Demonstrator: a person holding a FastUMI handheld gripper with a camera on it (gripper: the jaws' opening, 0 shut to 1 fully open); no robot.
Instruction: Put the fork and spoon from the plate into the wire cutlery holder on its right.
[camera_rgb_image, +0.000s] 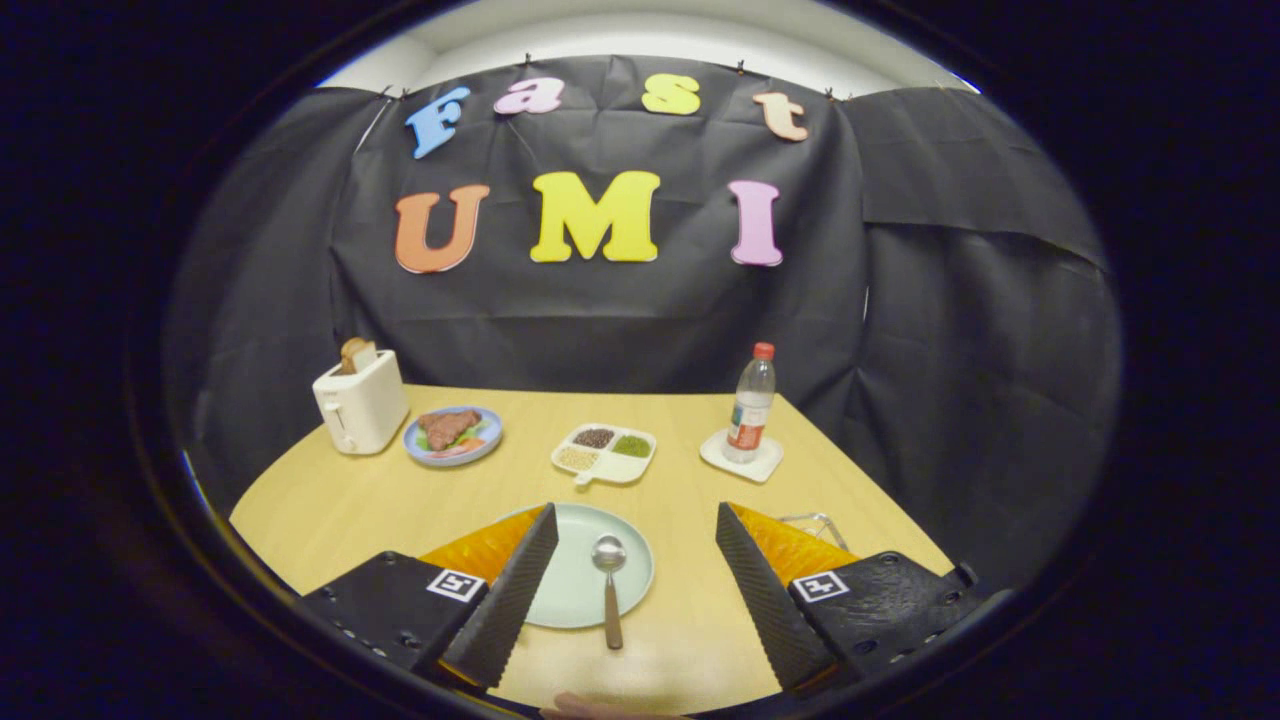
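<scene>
Tongs (632, 590) spread wide, holding nothing, above near edge of light wooden table (330, 500). Metal spoon (609, 580) lies on pale green round plate (580, 575) between fingers, handle pointing near. Wire cutlery holder (815, 524) right of plate, mostly hidden behind right finger.

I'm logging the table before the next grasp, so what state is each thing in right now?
Gripper: open, fingers spread either side of the plate, holding nothing.
Spoon: lying on the plate, bowl away from the fingers, handle past the near rim.
Plate: flat on the table, carrying the spoon.
Wire holder: mostly hidden behind the right finger.
Bottle: upright, capped, on a small tray.
Toaster: bread sticking up from its slot.
</scene>
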